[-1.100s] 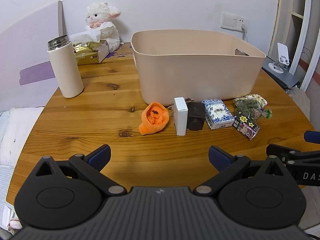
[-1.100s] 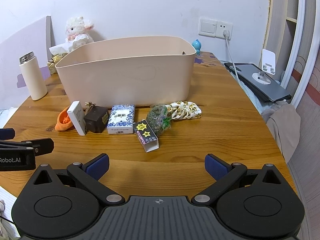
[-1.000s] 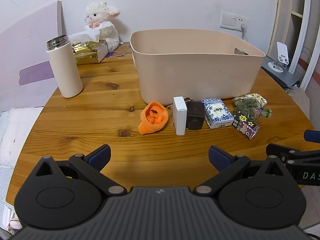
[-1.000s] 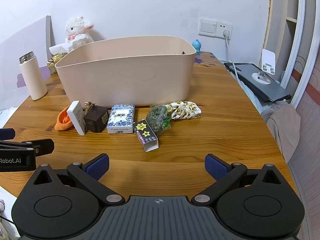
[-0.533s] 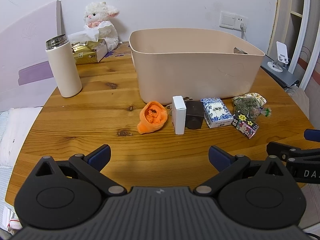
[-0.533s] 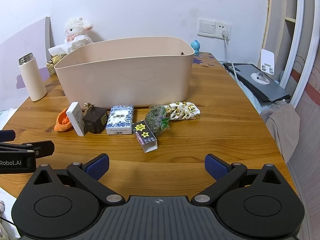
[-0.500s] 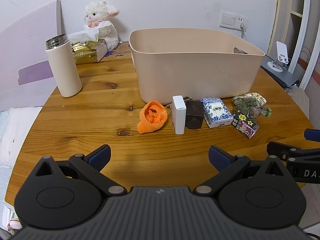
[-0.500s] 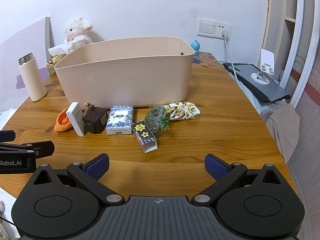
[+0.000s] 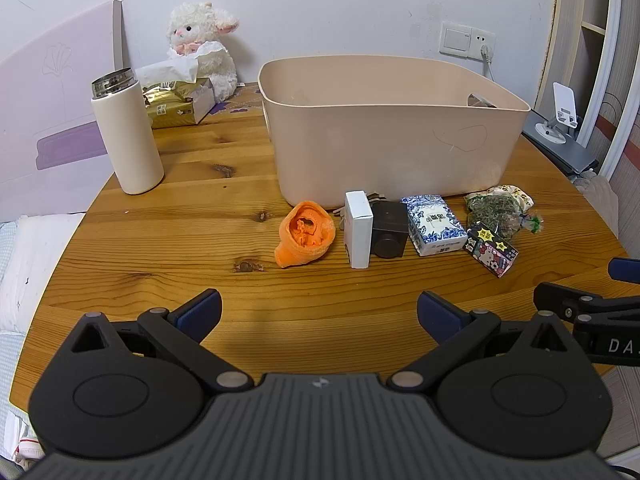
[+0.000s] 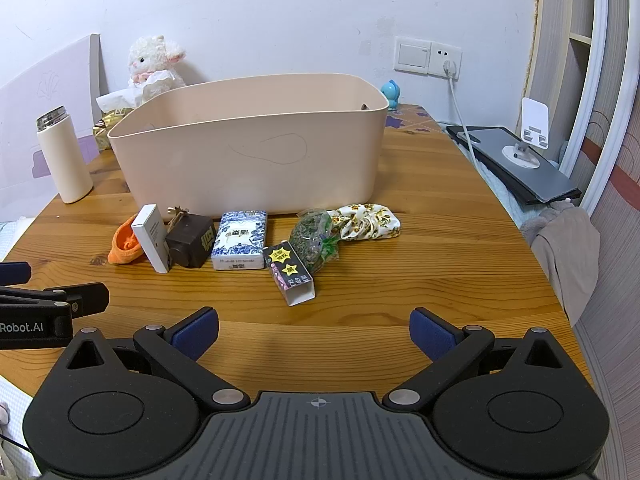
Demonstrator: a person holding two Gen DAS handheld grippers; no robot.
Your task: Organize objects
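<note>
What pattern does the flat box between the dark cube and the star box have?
The flat box has a blue-and-white floral pattern, clearest in the right wrist view.

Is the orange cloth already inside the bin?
No, the orange cloth lies on the table in front of the bin, beside the white box.

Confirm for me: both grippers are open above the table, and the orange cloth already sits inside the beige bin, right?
Not quite. The orange cloth lies on the table in front of the beige bin, as the left wrist view shows. The left gripper and right gripper are open.
</note>
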